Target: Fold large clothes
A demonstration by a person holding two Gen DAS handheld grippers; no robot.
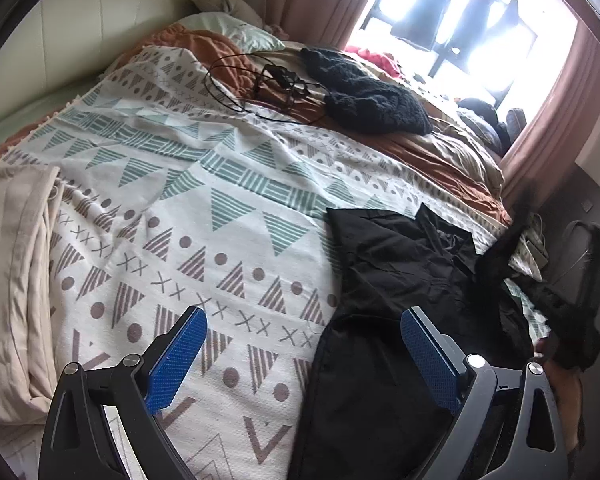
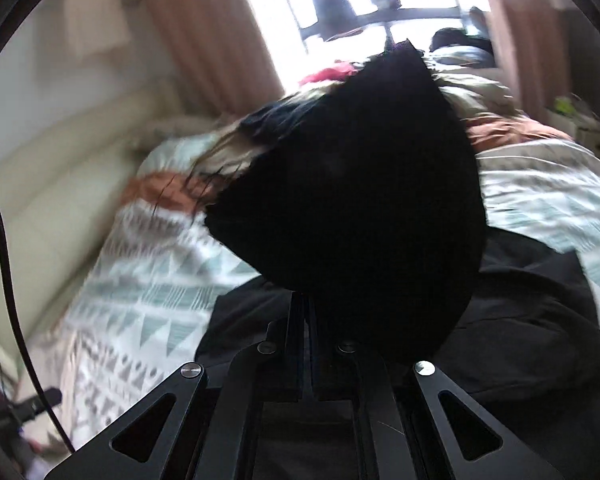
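The black garment [image 1: 404,280] lies crumpled on the right part of the patterned bedspread [image 1: 188,216], and one flap of it [image 2: 352,200] is lifted in front of the right gripper [image 2: 306,308], whose jaws are pressed together on the cloth. The left gripper [image 1: 304,356] is spread wide and holds nothing — it hovers over the near edge of the garment. To fold well, I think the right one should carry the flap across slowly and keep it flat, while the left pins the lower edge — otherwise the fabric may bunch.
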